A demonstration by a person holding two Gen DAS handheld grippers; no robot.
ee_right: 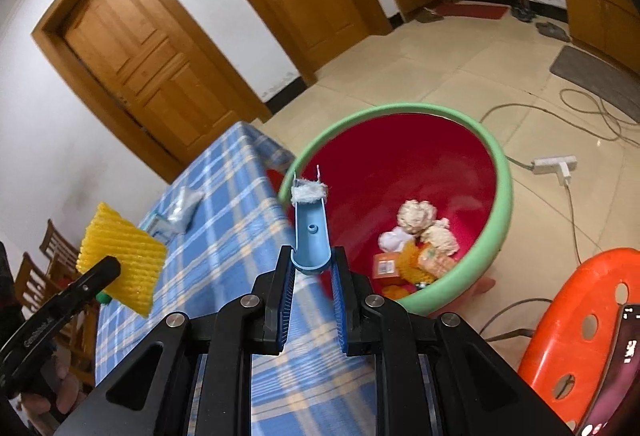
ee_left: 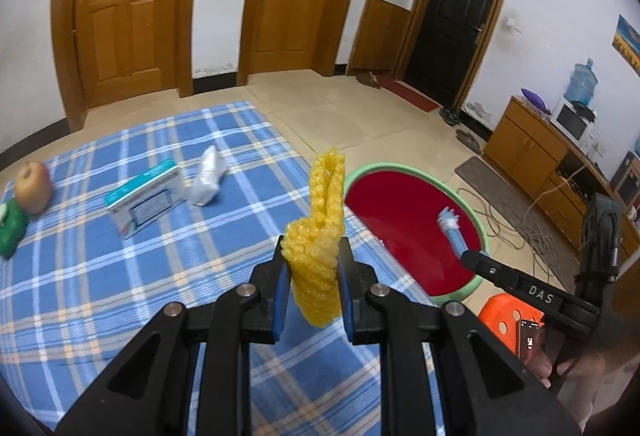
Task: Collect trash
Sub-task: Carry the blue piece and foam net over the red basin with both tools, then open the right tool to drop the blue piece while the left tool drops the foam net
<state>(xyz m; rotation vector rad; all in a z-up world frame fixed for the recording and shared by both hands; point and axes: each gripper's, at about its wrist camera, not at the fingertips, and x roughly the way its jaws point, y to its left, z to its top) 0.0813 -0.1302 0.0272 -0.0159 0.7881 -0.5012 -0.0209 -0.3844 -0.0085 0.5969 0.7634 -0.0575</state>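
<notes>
My left gripper [ee_left: 311, 256] is shut on a yellow foam fruit net [ee_left: 322, 220] that stands up between its pads, above the blue plaid cloth [ee_left: 100, 276]. My right gripper [ee_right: 313, 260] is shut on a light blue plastic piece with a white fluffy tip [ee_right: 310, 224], held at the near rim of the red basin with a green rim [ee_right: 505, 203]. Crumpled paper and wrappers [ee_right: 416, 244] lie inside the basin. The left wrist view shows the same basin [ee_left: 360, 171] with the blue piece [ee_left: 454, 232] over it. The right wrist view shows the yellow net [ee_right: 120, 256] at the left.
On the cloth lie a teal-and-white box [ee_left: 144, 195], a white crumpled bag [ee_left: 208, 175], an apple [ee_left: 34, 185] and a green object [ee_left: 10, 232]. An orange stool [ee_right: 580, 320] stands beside the basin. Cables and a power strip [ee_right: 554, 163] lie on the tiled floor.
</notes>
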